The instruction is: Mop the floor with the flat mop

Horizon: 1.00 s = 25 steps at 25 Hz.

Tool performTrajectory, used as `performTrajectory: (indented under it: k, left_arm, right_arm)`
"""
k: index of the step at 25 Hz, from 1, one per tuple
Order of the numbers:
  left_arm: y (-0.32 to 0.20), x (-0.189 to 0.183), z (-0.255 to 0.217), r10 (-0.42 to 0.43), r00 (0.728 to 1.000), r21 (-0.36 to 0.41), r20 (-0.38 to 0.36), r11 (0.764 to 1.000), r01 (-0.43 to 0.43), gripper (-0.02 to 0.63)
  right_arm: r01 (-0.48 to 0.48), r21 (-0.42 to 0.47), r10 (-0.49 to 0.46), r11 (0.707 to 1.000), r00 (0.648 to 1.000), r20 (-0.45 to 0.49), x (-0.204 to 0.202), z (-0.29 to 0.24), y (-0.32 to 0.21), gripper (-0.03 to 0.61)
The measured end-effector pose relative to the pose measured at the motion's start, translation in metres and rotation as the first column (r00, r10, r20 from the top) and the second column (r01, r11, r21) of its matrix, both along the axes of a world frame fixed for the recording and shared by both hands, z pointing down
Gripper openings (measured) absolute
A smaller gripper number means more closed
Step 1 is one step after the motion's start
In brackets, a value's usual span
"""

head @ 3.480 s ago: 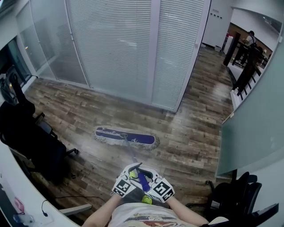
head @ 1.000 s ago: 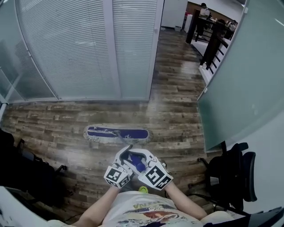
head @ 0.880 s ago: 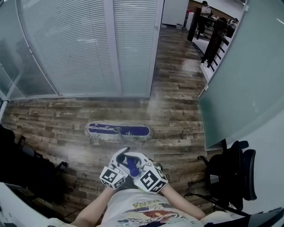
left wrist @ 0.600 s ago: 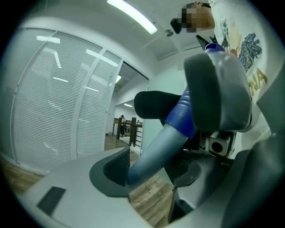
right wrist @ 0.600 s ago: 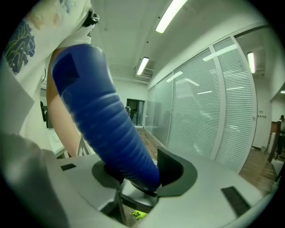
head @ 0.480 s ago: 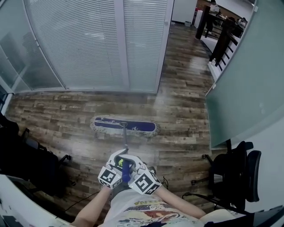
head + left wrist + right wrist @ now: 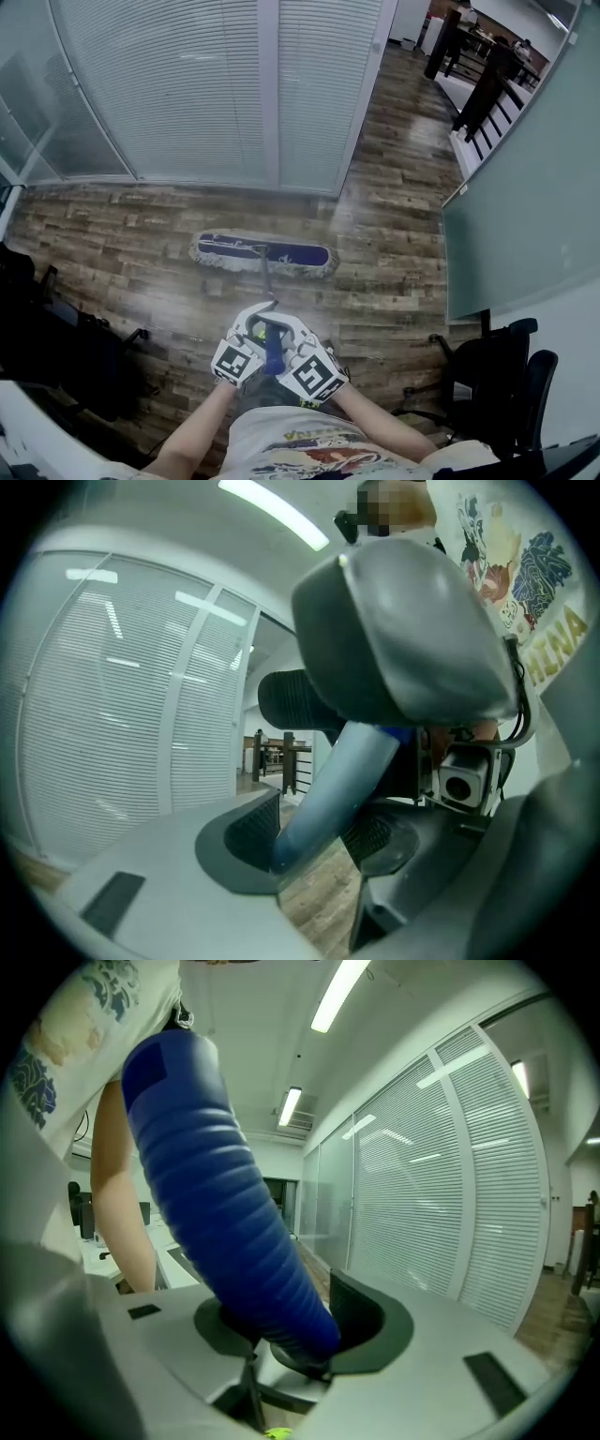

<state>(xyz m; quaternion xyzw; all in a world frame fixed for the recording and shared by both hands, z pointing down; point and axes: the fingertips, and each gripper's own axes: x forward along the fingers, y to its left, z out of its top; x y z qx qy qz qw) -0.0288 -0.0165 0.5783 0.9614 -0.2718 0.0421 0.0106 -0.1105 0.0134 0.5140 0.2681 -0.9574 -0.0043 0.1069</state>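
The left gripper (image 7: 255, 324), its jaws just narrowed, clamps the flat mop (image 7: 263, 254) by its pale shaft (image 7: 328, 789), and the right gripper (image 7: 291, 334), its jaws just widened, by its blue grip (image 7: 220, 1204), the mop head (image 7: 300, 255) lying ahead of both on wood-plank floor (image 7: 403, 244) before a blind-covered glass wall (image 7: 187, 84).

left claw (image 7: 251, 323) — jaws just closing, mop handle (image 7: 265, 281) between | right claw (image 7: 292, 336) — jaws opened, handle between

- Mop head (image 7: 263, 253): dark blue, pale grey fringe.
- Mop handle (image 7: 220, 1213): ribbed deep blue sleeve; pale blue-grey shaft.
- Floor (image 7: 403, 253): brown, mottled wood-plank pattern.
- Blinds (image 7: 187, 84): white, fine horizontal slats.
- Office chair (image 7: 497, 375): black.
- Shirt (image 7: 309, 450): white, multicoloured print.
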Motion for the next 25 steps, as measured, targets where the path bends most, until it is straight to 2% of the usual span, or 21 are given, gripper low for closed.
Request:
performTrajectory:
  k: [9,14,17,22,25]
  left_arm:
    - [-0.178,-0.036,0.021,0.072,0.997,-0.031,0.041,0.997,-0.07,0.183]
    - [-0.277,-0.055,0.044,0.073,0.995,-0.069,0.061,0.995,-0.069,0.192]
    - [-0.334,-0.058,0.053,0.074,0.994,-0.081,0.083,0.994,-0.067,0.198]
    - [-0.381,-0.054,0.039,0.052,0.996,-0.092,0.072,0.995,-0.045,0.199]
    - [-0.385,-0.051,0.032,0.061,0.996,-0.106,0.07,0.993,-0.053,0.199]
  right_arm:
    - [-0.026,-0.012,0.025,1.0,0.999,-0.029,-0.039,0.023,-0.18,0.173]
    - [-0.097,-0.032,0.094,0.995,0.991,-0.093,-0.054,0.05,-0.282,0.169]
    - [-0.131,-0.05,0.126,0.99,0.987,-0.097,-0.053,0.06,-0.339,0.164]
    - [-0.134,-0.069,0.129,0.989,0.989,-0.072,-0.049,0.044,-0.384,0.163]
    - [-0.134,-0.079,0.126,0.988,0.988,-0.094,-0.047,0.038,-0.388,0.163]
